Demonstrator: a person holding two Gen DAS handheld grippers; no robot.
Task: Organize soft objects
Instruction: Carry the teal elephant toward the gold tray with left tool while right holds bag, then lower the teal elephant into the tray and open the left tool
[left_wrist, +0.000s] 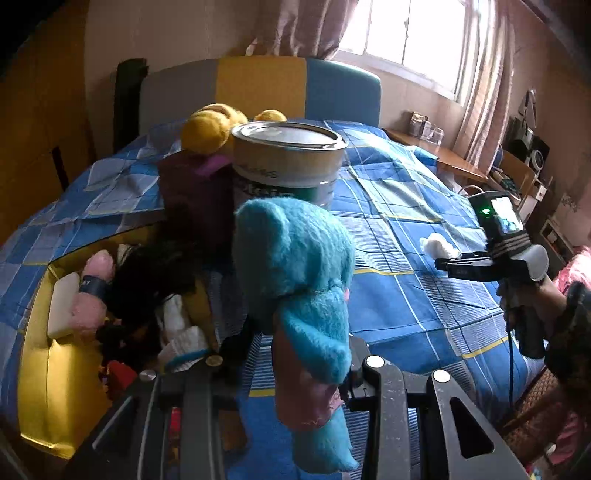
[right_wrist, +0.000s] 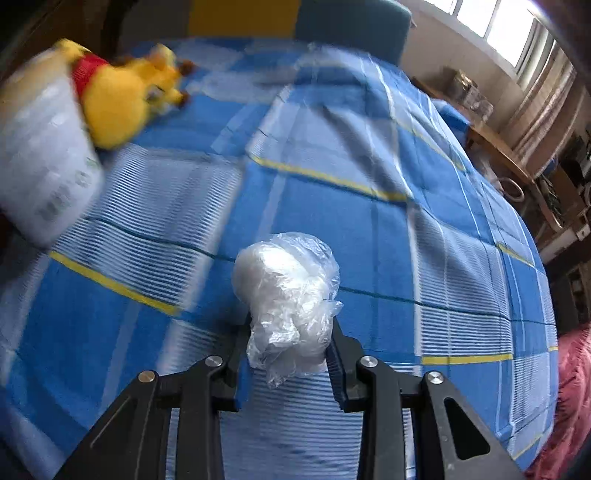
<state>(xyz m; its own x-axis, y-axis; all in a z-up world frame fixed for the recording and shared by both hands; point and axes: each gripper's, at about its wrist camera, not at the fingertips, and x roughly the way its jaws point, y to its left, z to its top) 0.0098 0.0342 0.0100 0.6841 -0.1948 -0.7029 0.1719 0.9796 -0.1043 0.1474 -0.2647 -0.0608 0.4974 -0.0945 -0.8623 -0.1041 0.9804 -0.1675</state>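
Observation:
My left gripper (left_wrist: 295, 354) is shut on a blue and pink plush toy (left_wrist: 295, 266) and holds it above the bed, just right of a yellow box (left_wrist: 44, 369) that holds several soft toys. My right gripper (right_wrist: 288, 343) is shut on a white soft bundle wrapped in clear plastic (right_wrist: 286, 288), held above the blue checked bedspread (right_wrist: 369, 229). The right gripper also shows in the left wrist view (left_wrist: 443, 262), with the white bundle (left_wrist: 437, 246) at its tip. A yellow plush bear with a red shirt (right_wrist: 122, 96) lies on the bed at the far left.
A large metal tin (left_wrist: 288, 158) stands on the bed behind the blue toy, with a maroon object (left_wrist: 192, 192) and the yellow plush (left_wrist: 214, 127) beside it. A white plastic-wrapped pack (right_wrist: 40, 158) lies at the left. A wooden desk (left_wrist: 443, 155) stands right of the bed.

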